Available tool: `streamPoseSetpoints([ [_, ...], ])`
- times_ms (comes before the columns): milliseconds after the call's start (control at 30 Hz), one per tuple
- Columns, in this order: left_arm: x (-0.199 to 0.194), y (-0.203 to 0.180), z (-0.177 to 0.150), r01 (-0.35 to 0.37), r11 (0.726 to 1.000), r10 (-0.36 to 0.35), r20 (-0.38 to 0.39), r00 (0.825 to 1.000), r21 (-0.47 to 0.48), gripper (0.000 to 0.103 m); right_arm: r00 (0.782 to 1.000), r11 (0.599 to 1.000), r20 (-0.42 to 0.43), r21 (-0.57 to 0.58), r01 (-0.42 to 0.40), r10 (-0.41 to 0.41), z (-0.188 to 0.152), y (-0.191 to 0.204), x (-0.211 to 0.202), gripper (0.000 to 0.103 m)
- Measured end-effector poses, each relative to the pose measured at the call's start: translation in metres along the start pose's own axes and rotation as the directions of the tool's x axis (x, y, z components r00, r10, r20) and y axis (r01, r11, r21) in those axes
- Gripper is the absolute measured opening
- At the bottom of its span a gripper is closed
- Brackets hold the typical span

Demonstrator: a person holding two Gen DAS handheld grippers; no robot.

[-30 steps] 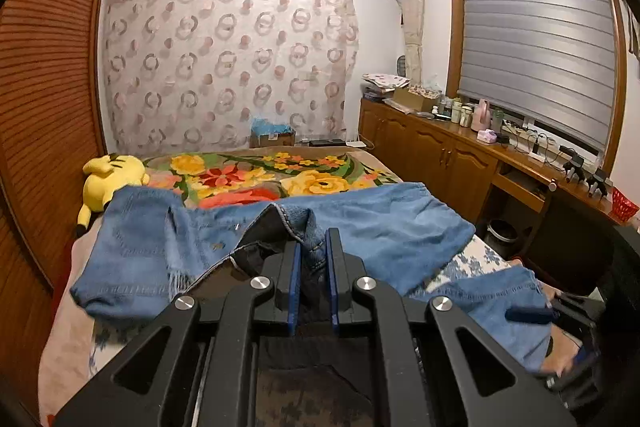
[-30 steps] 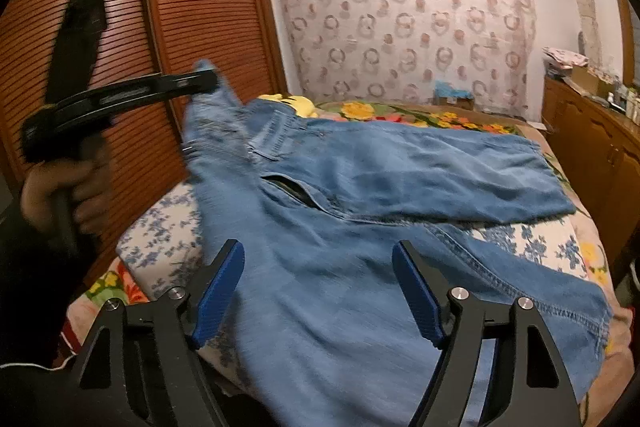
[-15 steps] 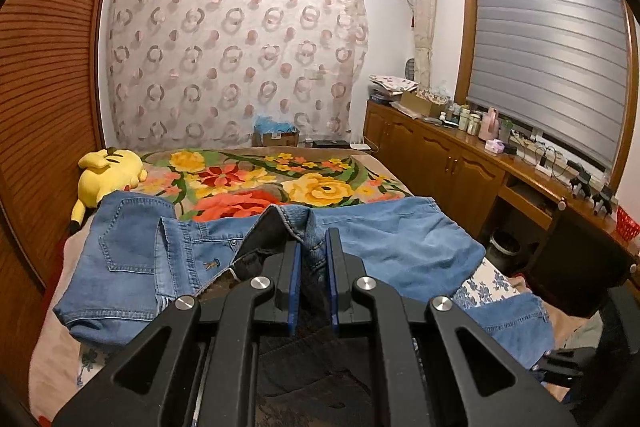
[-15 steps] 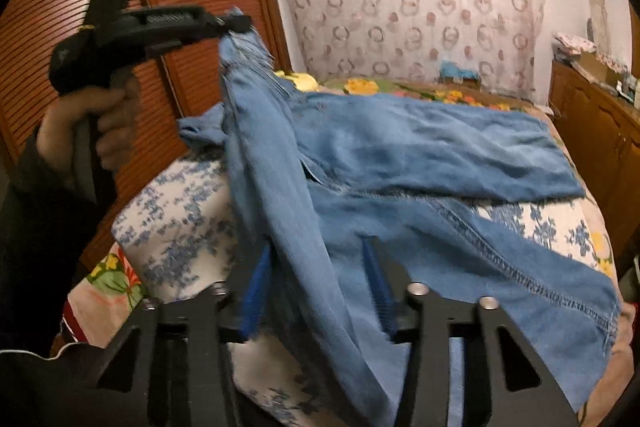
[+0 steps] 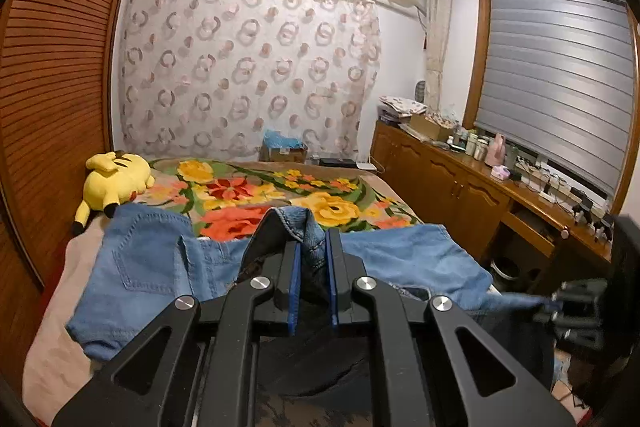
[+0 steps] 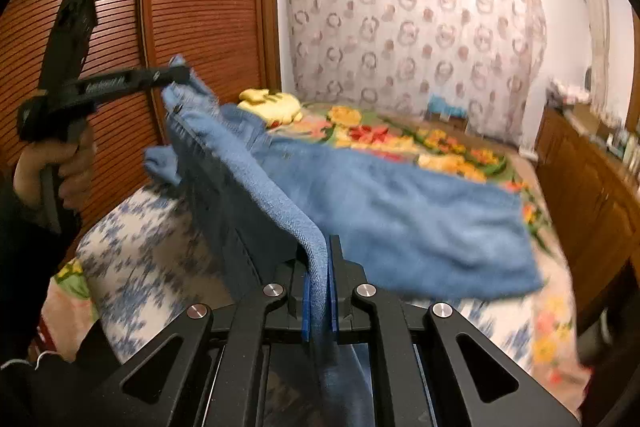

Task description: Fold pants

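Observation:
Blue denim pants [image 5: 152,267] lie spread across the bed, partly lifted at the near edge. My left gripper [image 5: 312,247] is shut on a bunched fold of the waistband, which pokes up between the blue pads. In the right wrist view the left gripper [image 6: 176,75] holds that corner high, a person's hand [image 6: 60,167] on its handle. My right gripper [image 6: 320,255] is shut on an edge of the pants [image 6: 400,211], and the fabric stretches taut between the two grippers. The right gripper [image 5: 576,307] also shows blurred at the left wrist view's right edge.
A floral blanket [image 5: 248,187] covers the far half of the bed, with a yellow plush toy [image 5: 112,179] by the slatted wardrobe doors [image 6: 200,27]. A wooden sideboard [image 5: 460,195] with bottles runs along the right wall. A blue-flowered sheet [image 6: 132,267] covers the near bed corner.
The right gripper went from wide open over the pants to shut on a fold and lifted it. The left gripper rose with the waistband, pulling the fabric taut.

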State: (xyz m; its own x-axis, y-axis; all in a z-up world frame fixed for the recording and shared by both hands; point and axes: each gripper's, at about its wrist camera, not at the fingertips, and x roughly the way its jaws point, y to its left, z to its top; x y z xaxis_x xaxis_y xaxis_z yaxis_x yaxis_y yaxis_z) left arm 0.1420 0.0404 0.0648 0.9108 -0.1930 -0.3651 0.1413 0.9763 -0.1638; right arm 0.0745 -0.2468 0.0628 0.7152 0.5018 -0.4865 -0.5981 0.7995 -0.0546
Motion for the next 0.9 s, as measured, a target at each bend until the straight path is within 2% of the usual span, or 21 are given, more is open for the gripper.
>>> streamPoseSetpoints([
  [300, 0.035, 0.027, 0.011, -0.028, 0.999, 0.028, -0.010, 1.000, -0.036, 0.012, 0.998, 0.995, 0.028, -0.082, 0.056, -0.054, 0.044, 0.012, 0.071, 0.006],
  [533, 0.066, 0.045, 0.014, -0.061, 0.997, 0.060, -0.033, 0.998, -0.044, 0.012, 0.998, 0.994, 0.038, -0.093, 0.061, -0.058, 0.067, -0.002, 0.121, 0.006],
  [767, 0.102, 0.069, 0.018, -0.096, 0.993, 0.092, -0.060, 0.994, -0.068, 0.012, 0.995, 0.993, 0.075, -0.096, 0.071, -0.064, 0.081, -0.015, 0.165, 0.006],
  [900, 0.124, 0.081, 0.014, -0.116, 0.990, 0.108, -0.095, 0.990, -0.075, 0.012, 0.997, 0.993, 0.052, -0.096, 0.070, -0.065, 0.083, -0.020, 0.204, 0.006],
])
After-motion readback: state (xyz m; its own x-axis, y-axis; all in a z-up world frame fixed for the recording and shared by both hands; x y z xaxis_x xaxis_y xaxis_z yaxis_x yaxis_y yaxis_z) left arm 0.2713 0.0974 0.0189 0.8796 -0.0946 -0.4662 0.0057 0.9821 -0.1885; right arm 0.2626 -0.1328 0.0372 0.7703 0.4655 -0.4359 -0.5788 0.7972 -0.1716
